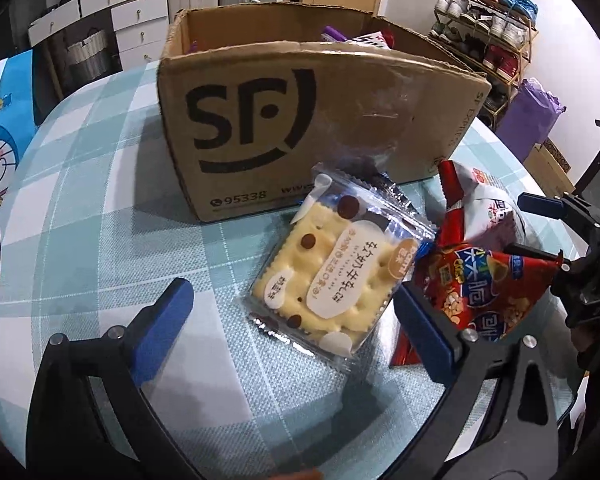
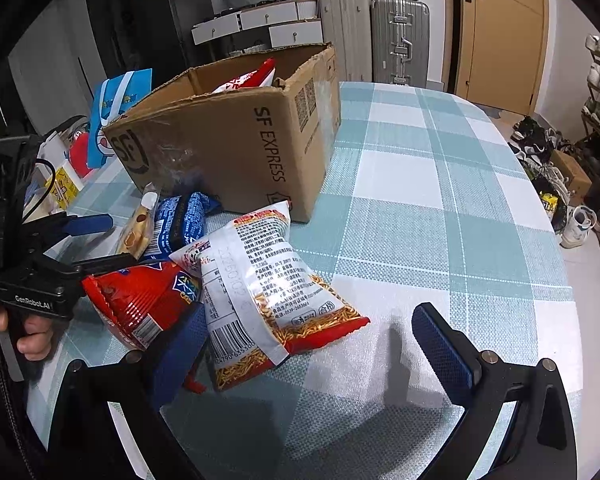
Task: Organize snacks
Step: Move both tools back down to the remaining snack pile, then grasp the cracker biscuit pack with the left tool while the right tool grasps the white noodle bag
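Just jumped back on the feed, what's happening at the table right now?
Snacks are being sorted into the cardboard box, which already holds a few packets. Both grippers are open and hold nothing. The left gripper sits around the cracker packet without closing on it. The right gripper is at the white noodle-snack bag, one finger against it. A red snack bag and a blue packet also lie on the checked tablecloth.
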Action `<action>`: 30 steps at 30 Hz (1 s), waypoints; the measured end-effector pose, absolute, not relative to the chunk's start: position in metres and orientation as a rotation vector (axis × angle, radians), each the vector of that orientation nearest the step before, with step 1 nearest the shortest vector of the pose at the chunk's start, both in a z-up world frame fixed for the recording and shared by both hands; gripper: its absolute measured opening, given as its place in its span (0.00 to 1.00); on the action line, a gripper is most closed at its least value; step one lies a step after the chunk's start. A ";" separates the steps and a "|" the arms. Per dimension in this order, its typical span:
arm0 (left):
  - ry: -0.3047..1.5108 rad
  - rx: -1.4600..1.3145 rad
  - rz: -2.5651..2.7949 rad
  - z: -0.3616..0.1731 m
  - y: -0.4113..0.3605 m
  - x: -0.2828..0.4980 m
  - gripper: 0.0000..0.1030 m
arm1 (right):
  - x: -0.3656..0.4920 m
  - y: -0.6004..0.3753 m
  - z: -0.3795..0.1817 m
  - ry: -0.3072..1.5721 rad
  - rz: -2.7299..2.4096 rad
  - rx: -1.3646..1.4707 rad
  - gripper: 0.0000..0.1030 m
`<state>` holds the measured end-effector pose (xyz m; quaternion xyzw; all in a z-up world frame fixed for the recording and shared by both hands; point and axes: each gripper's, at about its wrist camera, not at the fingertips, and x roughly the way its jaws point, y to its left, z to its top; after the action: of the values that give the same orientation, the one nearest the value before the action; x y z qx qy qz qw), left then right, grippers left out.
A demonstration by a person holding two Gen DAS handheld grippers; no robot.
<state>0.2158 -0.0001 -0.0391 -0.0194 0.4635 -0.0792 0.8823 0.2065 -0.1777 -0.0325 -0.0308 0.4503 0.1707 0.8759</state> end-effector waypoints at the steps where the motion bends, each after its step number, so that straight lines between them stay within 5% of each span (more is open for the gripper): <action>1: 0.969 -0.044 -0.171 -0.040 0.000 0.218 0.96 | 0.207 -0.178 -0.032 0.937 0.356 -0.063 0.99; 12: 0.963 -0.069 -0.222 -0.046 0.006 0.231 0.85 | 0.206 -0.178 -0.034 0.934 0.358 -0.065 0.99; 17: 0.949 -0.059 -0.251 -0.042 -0.003 0.230 0.63 | 0.206 -0.179 -0.034 0.937 0.357 -0.061 0.99; 30: 0.932 -0.108 -0.203 -0.038 0.008 0.203 0.57 | 0.208 -0.182 -0.031 0.936 0.369 -0.026 0.99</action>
<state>0.2026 0.0084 -0.0375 -0.0519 0.4482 -0.0975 0.8871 0.2082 -0.1823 -0.0308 -0.0126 0.4485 0.1769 0.8760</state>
